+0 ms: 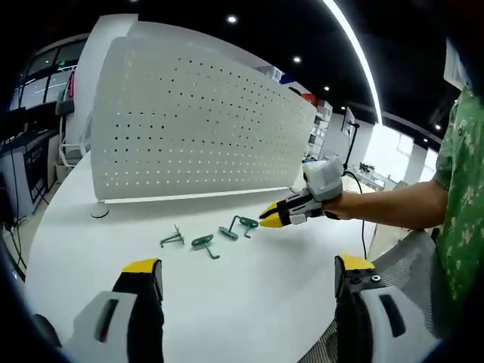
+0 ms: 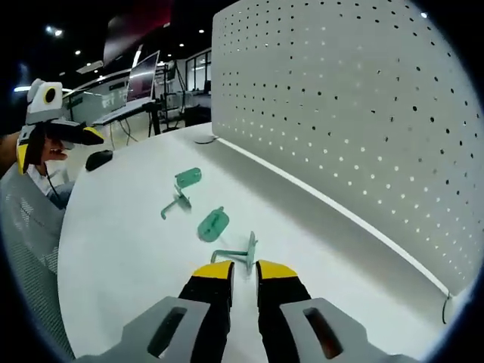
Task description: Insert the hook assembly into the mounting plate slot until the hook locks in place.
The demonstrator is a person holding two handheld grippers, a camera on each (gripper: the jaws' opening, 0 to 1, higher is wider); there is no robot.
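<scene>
Three green hook assemblies lie in a row on the white table (image 1: pixel 249 302): one at the left (image 1: pixel 172 240), one in the middle (image 1: pixel 204 243), one at the right (image 1: pixel 240 225). Behind them stands the white perforated mounting plate (image 1: pixel 197 128), upright. My left gripper (image 1: pixel 248 266) is open wide, well short of the hooks. My right gripper (image 1: pixel 271 215) comes in from the right, tips together, just beside the right hook. In the right gripper view, the right gripper (image 2: pixel 245 270) is shut with the nearest hook (image 2: pixel 238 255) just past its tips. Beyond it lie the middle hook (image 2: pixel 213 224) and far hook (image 2: pixel 186 181). The plate (image 2: pixel 340 113) rises at right.
A person's arm (image 1: pixel 386 204) in a green sleeve holds the right gripper. A grey mesh chair (image 1: pixel 412 253) stands at the table's near edge. The left gripper (image 2: pixel 57 140) shows open at upper left, with a small black object (image 2: pixel 98 159) near it. Desks with monitors (image 2: pixel 144 79) stand behind.
</scene>
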